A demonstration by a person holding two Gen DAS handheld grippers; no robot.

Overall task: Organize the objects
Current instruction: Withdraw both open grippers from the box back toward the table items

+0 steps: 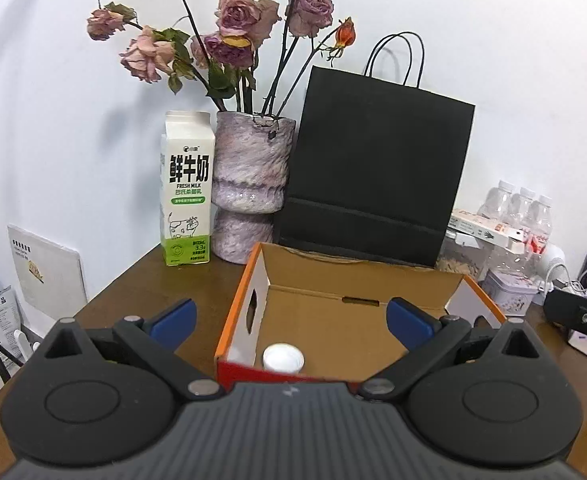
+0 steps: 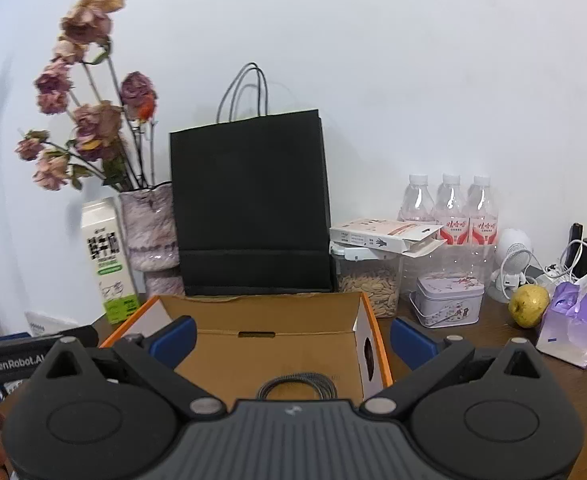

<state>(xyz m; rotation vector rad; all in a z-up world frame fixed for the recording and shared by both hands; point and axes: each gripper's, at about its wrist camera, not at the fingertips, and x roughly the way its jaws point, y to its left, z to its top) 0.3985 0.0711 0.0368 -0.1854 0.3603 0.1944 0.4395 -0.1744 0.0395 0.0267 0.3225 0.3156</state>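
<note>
An open cardboard box [image 1: 357, 292] with orange edges sits on the brown table. Inside it, near the front left corner, stands something with a round white cap [image 1: 283, 358]. My left gripper [image 1: 291, 320] hangs open just in front of the box, nothing between its blue pads [image 1: 173, 318]. In the right wrist view the same box [image 2: 277, 320] holds a coiled dark cable [image 2: 297, 386] at its near side. My right gripper [image 2: 291, 338] is open too, fingers spread over the box's front.
Behind the box stand a black paper bag [image 1: 373, 176], a purple vase of dried roses [image 1: 249, 184] and a milk carton [image 1: 185, 192]. To the right are a seed jar [image 2: 369, 284], floral tin [image 2: 447, 300], water bottles [image 2: 449, 212], a pear [image 2: 529, 306] and a purple bag [image 2: 571, 328].
</note>
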